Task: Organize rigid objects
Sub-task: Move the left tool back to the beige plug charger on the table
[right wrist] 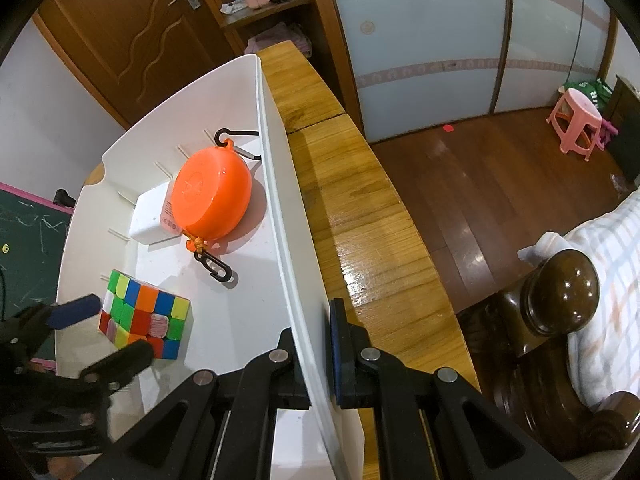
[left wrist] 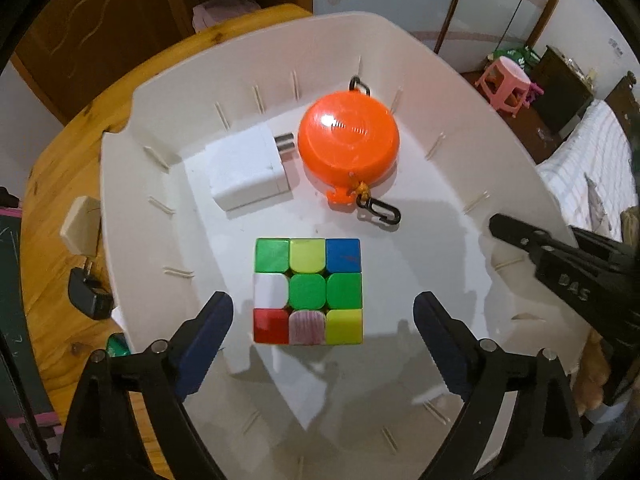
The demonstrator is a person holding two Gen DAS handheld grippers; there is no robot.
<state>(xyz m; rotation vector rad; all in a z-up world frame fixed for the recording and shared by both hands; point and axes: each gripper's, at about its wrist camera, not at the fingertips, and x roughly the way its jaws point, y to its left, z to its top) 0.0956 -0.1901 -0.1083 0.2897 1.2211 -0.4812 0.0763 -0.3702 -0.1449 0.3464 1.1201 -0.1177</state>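
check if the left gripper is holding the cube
No, the left gripper is open, its fingers clear of the cube on both sides.

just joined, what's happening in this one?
A person with two handheld grippers is sorting objects into a white plastic bin on a wooden table. The left gripper hangs open over a multicoloured puzzle cube that sits on the bin floor, pads clear of it. The right gripper is clamped on the bin's side wall. A round orange plastic case and a white wall charger already lie inside; two more chargers remain outside on the table.
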